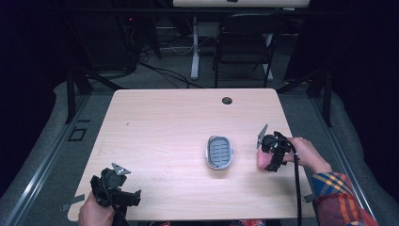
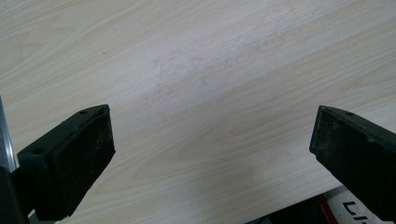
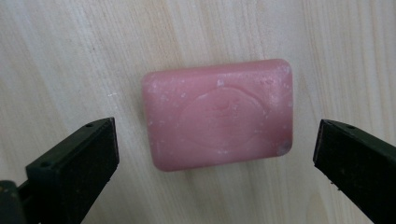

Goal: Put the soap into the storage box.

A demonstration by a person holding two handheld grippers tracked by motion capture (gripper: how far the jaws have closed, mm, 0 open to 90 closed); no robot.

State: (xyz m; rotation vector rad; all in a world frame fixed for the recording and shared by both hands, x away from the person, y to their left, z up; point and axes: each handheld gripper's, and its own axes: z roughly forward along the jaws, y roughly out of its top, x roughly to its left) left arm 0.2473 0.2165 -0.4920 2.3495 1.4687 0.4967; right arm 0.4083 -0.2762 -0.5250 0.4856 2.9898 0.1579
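Note:
A pink bar of soap [image 3: 218, 113] lies flat on the light wooden table [image 1: 160, 127], with a faint oval stamp on its top. My right gripper [image 3: 215, 158] hovers just above it, open, one jaw on each side of the bar and touching neither end. From the high view the soap [image 1: 261, 160] peeks out pink under the right gripper [image 1: 273, 157] at the table's right side. A grey slatted soap dish [image 1: 219, 152] sits left of it, with nothing in it. My left gripper [image 1: 115, 190] rests near the front left corner, and its own view [image 2: 212, 154] has it open over bare wood.
A round cable hole [image 1: 227, 100] marks the table's far edge. Beyond the table stand a black folding chair [image 1: 244, 42] and a white desk leg [image 1: 195, 47], with cables on the floor. A red-and-white box [image 2: 355, 210] lies below the front edge.

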